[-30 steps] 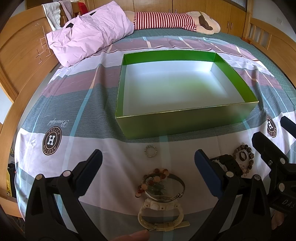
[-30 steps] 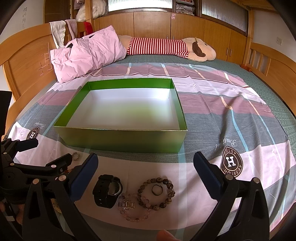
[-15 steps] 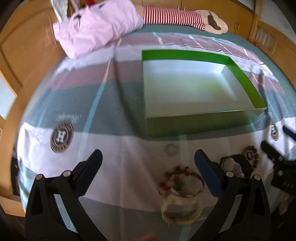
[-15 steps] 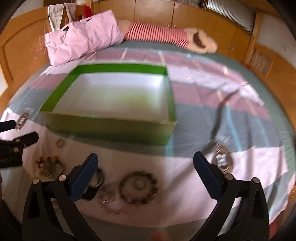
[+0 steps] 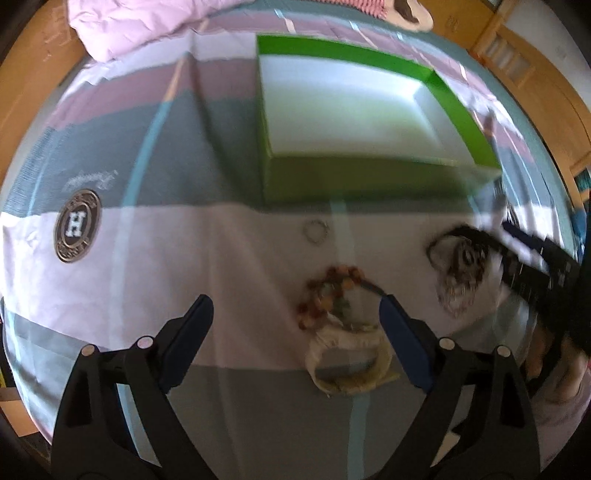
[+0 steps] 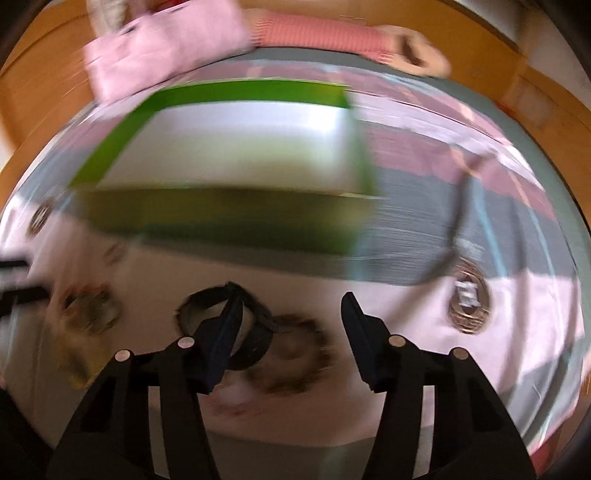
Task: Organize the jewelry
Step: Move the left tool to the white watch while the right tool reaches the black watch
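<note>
Both claws are seen spread wide, nothing being gripped by either: the left claw [image 5: 295,310] is held low over a cream-coloured plastic wristwatch [image 5: 349,363] and a multicoloured beaded bracelet [image 5: 332,291] lying against it on the bed, while the right claw [image 6: 291,306] is held over a black chunky wristwatch [image 6: 251,332], one blue-padded finger [image 6: 225,332] being placed in front of the watch's ring and the other well to its right. A dark brown beaded bracelet [image 6: 295,362] is lying just beside the black watch, between the fingers of the right claw, though it is heavily blurred. A small thin silver ring [image 5: 315,231] is seen alone on the white band of the striped bedsheet [image 5: 184,240], between the beaded pile and the box. A shallow open green cardboard box with a white inside [image 5: 369,177] is set on the bed beyond all the jewellery, and nothing can be made out in it. In the left wrist view the right claw is shown at the right edge, over the blurred black watch. A round brown logo with a white H [image 5: 77,225] is printed on the sheet, well to the left. A pink pillow [image 6: 166,44] and a red-and-white striped plush toy [image 6: 325,35] are lying at the head of the bed, against the wooden headboard [image 6: 48,85].
</note>
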Demonstrator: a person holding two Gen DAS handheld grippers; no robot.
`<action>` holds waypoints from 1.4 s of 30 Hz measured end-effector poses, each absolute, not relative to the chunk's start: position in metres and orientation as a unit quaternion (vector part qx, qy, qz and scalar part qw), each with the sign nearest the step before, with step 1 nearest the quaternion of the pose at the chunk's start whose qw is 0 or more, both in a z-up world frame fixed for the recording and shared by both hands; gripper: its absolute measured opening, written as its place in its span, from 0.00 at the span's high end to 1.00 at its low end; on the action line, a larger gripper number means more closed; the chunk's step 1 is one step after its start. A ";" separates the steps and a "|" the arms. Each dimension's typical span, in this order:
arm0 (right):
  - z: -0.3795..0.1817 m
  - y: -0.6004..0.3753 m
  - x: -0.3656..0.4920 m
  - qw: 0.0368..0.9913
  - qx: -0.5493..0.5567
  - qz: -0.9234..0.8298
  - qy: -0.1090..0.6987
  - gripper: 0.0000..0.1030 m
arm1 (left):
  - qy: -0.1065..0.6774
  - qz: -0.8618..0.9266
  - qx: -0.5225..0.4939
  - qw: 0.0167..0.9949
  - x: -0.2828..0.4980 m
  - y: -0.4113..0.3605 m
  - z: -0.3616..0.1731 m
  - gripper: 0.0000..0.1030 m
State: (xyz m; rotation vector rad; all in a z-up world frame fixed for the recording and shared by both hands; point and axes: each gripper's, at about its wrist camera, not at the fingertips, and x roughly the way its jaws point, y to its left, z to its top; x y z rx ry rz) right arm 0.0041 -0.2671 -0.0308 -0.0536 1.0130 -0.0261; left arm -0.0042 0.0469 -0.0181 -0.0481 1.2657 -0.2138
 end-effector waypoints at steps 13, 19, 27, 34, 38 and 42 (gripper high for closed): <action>-0.036 -0.265 0.002 0.869 -0.012 0.002 0.494 0.36 | 0.658 -0.166 -0.036 0.733 -0.008 0.011 -0.058 0.19; -0.036 -0.260 0.000 0.870 -0.020 0.013 0.492 0.34 | 0.668 -0.175 -0.049 0.722 -0.009 -0.001 -0.060 0.23; -0.052 -0.233 0.006 0.865 -0.074 0.041 0.495 0.23 | 0.676 -0.172 0.006 0.716 -0.024 -0.030 -0.067 0.22; -0.057 -0.225 0.010 0.862 -0.070 0.068 0.498 0.21 | 0.652 -0.159 0.000 0.741 -0.015 -0.028 -0.057 0.36; -0.044 -0.228 0.005 0.871 -0.045 0.092 0.480 0.20 | 0.642 -0.155 -0.015 0.750 -0.010 -0.026 -0.063 0.36; -0.044 -0.223 0.002 0.869 -0.044 0.117 0.479 0.16 | 0.617 -0.127 -0.031 0.776 0.001 -0.013 -0.059 0.36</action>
